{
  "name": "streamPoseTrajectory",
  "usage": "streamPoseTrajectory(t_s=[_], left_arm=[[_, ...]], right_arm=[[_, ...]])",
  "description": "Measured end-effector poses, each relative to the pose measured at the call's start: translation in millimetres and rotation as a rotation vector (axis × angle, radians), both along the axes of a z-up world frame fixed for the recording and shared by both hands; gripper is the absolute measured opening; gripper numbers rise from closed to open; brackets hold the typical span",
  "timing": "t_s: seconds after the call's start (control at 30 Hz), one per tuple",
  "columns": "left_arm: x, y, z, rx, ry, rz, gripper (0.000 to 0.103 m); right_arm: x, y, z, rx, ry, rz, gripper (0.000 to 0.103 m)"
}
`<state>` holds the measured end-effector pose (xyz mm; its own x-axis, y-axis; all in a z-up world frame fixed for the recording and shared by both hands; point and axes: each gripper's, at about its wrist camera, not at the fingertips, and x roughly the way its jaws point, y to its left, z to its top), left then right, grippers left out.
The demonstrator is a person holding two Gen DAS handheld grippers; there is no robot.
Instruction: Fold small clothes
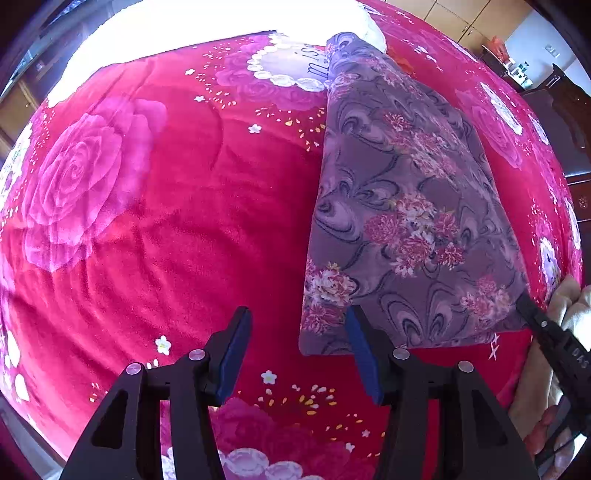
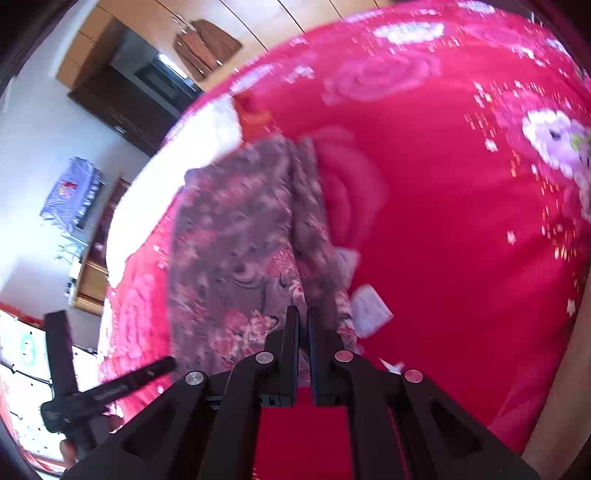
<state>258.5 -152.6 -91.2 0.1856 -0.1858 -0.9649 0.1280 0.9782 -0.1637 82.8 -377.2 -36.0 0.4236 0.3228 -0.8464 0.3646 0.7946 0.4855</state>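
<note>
A purple floral garment (image 1: 402,206) lies folded lengthwise on a red rose-patterned blanket (image 1: 166,206). My left gripper (image 1: 299,332) is open and empty, its right finger just over the garment's near left corner. My right gripper (image 2: 303,314) is shut on the garment's near edge (image 2: 258,258) and lifts it; its tip shows at the garment's near right corner in the left wrist view (image 1: 532,314). A white label (image 2: 369,308) hangs off the garment. The right wrist view is motion-blurred.
A white pillow (image 1: 229,22) lies at the far end of the bed. Dark wooden furniture (image 1: 565,122) stands to the right of the bed. A dark cabinet (image 2: 136,96) and a wooden floor (image 2: 557,387) lie beyond the blanket (image 2: 443,221).
</note>
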Motion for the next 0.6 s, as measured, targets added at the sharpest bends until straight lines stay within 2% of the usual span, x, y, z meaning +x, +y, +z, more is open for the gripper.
streamPoseTrajectory(t_s=[0.07, 0.1, 0.17, 0.23, 0.3, 0.33, 0.37, 0.47, 0.53, 0.6], left_arm=[[0.9, 1.3, -1.8, -0.002, 0.010, -0.005, 0.052], [1.0, 2.8, -1.8, -0.006, 0.011, -0.009, 0.052], [7.3, 8.4, -1.4, -0.036, 0.015, -0.007, 0.052], [19.7, 16.6, -1.6, -0.085, 0.024, 0.022, 0.052], [37.0, 21.4, 2.0, -0.123, 0.029, 0.055, 0.052], [47.2, 21.9, 3.8, -0.140, 0.030, 0.070, 0.052], [58.3, 20.2, 6.2, -0.155, 0.030, 0.075, 0.052], [93.4, 9.9, 9.9, -0.157, 0.008, 0.074, 0.052], [115.2, -0.4, 8.9, -0.144, 0.008, 0.066, 0.052], [134.1, -11.2, 5.3, -0.131, 0.008, 0.061, 0.052]], right_arm=[[-1.4, 1.5, -24.0, -0.015, 0.113, 0.008, 0.002], [-1.1, 1.4, -29.9, -0.002, 0.138, 0.015, 0.003], [3.4, -1.2, -21.1, -0.005, 0.131, 0.016, 0.010], [17.5, -10.5, -0.7, -0.022, 0.070, -0.019, 0.012], [33.9, -22.9, 18.2, -0.020, -0.013, -0.072, 0.025], [46.2, -29.0, 22.7, -0.008, -0.034, -0.098, 0.037], [60.6, -33.7, 24.0, 0.011, -0.049, -0.120, 0.039], [108.0, -37.5, 12.6, 0.080, -0.054, -0.142, 0.040], [135.6, -33.2, -4.9, 0.115, -0.011, -0.138, 0.042], [159.8, -24.5, -21.8, 0.082, 0.042, -0.125, 0.042]])
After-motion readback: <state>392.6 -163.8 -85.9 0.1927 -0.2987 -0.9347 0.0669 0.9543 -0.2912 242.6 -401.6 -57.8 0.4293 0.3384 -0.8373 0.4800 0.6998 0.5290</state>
